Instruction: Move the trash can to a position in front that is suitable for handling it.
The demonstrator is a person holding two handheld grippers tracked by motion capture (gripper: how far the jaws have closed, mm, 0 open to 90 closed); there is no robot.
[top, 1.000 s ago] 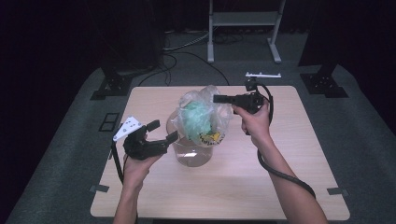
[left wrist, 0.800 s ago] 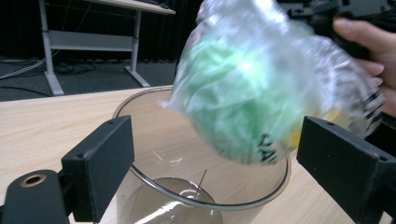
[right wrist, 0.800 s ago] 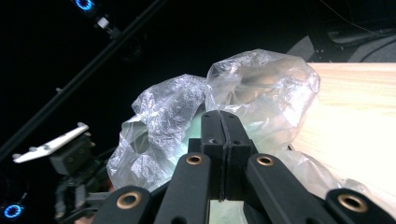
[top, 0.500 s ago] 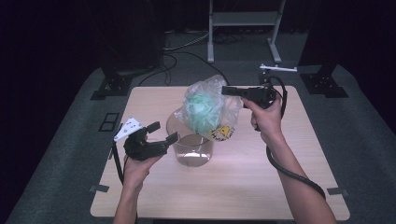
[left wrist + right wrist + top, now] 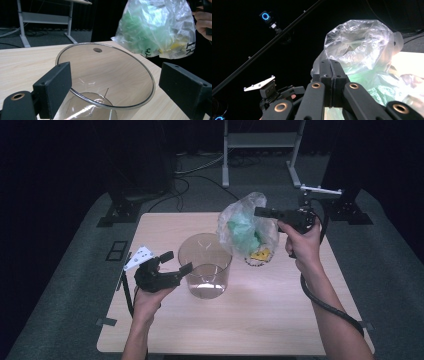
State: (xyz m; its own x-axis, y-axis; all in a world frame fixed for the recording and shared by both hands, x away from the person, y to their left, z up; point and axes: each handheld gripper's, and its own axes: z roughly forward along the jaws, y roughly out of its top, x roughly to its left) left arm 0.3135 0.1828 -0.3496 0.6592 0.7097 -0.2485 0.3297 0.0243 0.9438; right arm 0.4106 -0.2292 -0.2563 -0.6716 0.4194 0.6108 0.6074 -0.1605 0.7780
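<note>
On the table (image 5: 165, 225) there is 1 clear glass bowl (image 5: 205, 265). 1 plastic bag (image 5: 245, 230) w/ green stuff inside hangs in the air. 2 grippers: left gripper (image 5: 175, 262) and right gripper (image 5: 260, 211). 2 hands, 1 per gripper.

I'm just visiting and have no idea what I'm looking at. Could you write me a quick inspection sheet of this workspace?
Surface: pale wooden table, bare around the work.
Job's things: clear round container, upright, nothing seen inside; plastic bag with green and yellow contents, lifted beside it.
Clutter: nothing seen.
Grippers: left tool open, jaws either side of the container's wall; right tool shut on the bag.
Cables: black cable trails along the right forearm; more on the floor behind.
Surroundings: dark room, grey floor, metal frame.
</note>
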